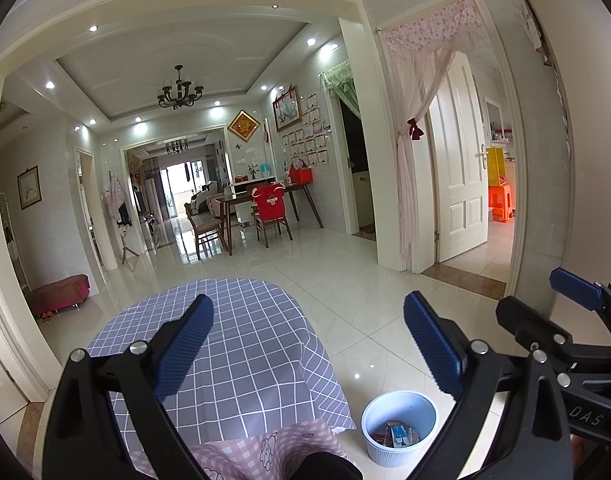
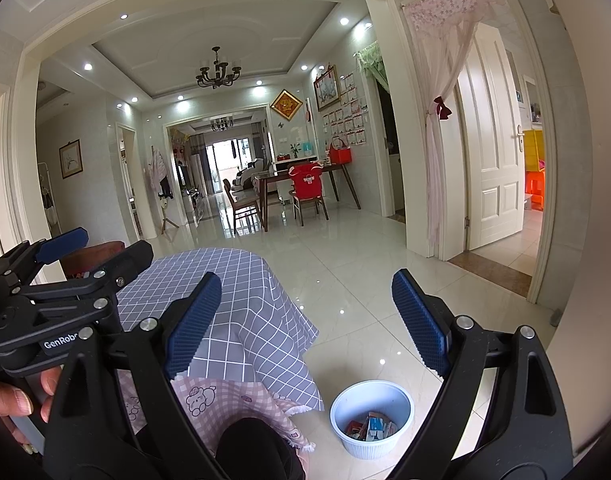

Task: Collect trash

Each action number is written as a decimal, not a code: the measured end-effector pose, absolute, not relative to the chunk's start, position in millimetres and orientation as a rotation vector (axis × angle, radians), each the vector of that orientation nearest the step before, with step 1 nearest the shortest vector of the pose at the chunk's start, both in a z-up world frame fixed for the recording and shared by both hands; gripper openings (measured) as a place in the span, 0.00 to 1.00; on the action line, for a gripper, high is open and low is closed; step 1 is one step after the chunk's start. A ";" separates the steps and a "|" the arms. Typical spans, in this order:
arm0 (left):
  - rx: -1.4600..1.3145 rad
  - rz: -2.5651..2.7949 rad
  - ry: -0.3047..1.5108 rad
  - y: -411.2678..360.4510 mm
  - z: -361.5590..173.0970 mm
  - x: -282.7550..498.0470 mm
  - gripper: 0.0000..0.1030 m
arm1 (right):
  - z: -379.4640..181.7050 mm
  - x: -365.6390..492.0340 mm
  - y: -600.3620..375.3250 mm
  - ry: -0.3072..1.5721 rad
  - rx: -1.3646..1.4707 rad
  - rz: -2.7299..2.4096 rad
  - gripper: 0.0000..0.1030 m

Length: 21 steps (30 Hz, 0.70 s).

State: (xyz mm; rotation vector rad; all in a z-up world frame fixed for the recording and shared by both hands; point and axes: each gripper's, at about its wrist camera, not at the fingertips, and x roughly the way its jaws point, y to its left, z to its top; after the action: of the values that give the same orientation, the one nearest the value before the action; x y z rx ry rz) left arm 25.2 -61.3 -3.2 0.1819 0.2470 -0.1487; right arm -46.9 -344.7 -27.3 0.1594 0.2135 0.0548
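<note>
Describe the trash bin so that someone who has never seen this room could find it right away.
Start at the low table draped in a grey checked cloth, with a pink checked cloth at its near edge. On the glossy tiled floor just right of that near corner stands the trash bin. It is small, round and white with ribbed sides, and holds crumpled packets and boxes.

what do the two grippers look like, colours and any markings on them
Each is a black plastic frame with silver round bolts and two blue ribbed rubber finger pads. The left gripper has white "GenRobo" lettering on its side, seen from the right wrist view. The right gripper shows embossed letters "DAS" on its black body, seen from the left wrist view. A bare hand grips the left one; no cables show.
</note>
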 end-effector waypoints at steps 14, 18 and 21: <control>0.183 -0.151 0.248 -60.4 -3.4 26.6 0.91 | -25.2 -47.0 -345.2 0.215 0.160 0.056 0.83; 0.184 -0.150 0.248 -60.4 -1.7 26.9 0.91 | -24.4 -47.0 -345.8 0.214 0.160 0.056 0.83; 0.184 -0.151 0.249 -60.3 -1.9 26.9 0.91 | -23.4 -47.1 -345.6 0.215 0.160 0.055 0.83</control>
State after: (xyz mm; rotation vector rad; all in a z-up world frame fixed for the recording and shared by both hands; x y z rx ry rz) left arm 26.9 -60.3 -1.9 0.1836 0.2487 -0.1514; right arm -47.1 -345.6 -23.4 0.1596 0.2149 0.0552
